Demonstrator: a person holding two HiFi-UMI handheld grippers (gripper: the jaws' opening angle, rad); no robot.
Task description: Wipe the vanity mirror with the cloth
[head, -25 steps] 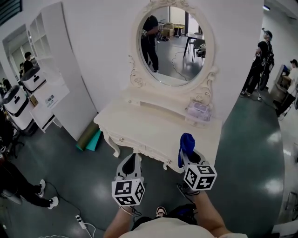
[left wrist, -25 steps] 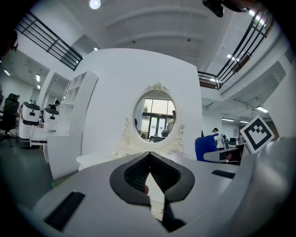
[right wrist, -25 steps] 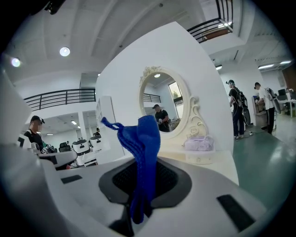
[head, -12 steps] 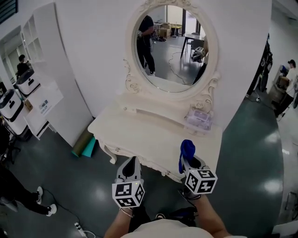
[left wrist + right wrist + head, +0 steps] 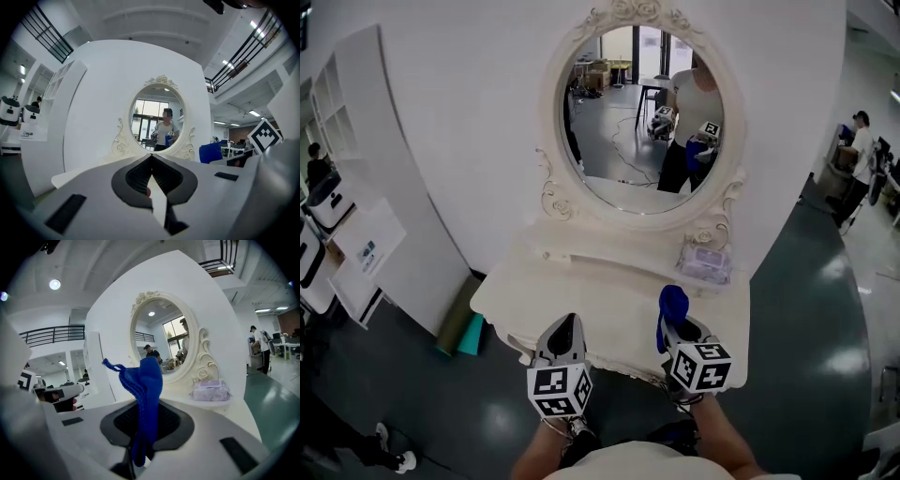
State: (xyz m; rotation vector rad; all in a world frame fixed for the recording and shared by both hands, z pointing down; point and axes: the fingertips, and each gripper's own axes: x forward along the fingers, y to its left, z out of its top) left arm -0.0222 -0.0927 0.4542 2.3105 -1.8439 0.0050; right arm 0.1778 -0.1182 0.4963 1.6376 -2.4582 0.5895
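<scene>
An oval vanity mirror [image 5: 639, 117] in an ornate cream frame stands at the back of a cream dressing table [image 5: 581, 291]. The mirror [image 5: 157, 124] fills the middle of the left gripper view, and the mirror [image 5: 161, 341] shows in the right gripper view too. My right gripper [image 5: 671, 319] is shut on a blue cloth [image 5: 672, 304] that sticks up from its jaws, over the table's front right. The cloth [image 5: 143, 394] hangs bunched between the jaws. My left gripper [image 5: 562, 330] is shut with nothing in it, at the table's front edge.
A clear pack of tissues [image 5: 705, 262] lies on the table's right shelf below the mirror. White shelving [image 5: 352, 206] stands at the left, with rolled mats [image 5: 459, 328] on the green floor beside the table. People stand at the far right [image 5: 855, 150].
The view has closed in on the table; the mirror looms larger and now reflects me with the cloth. Both grippers have kept their hold and stance.
</scene>
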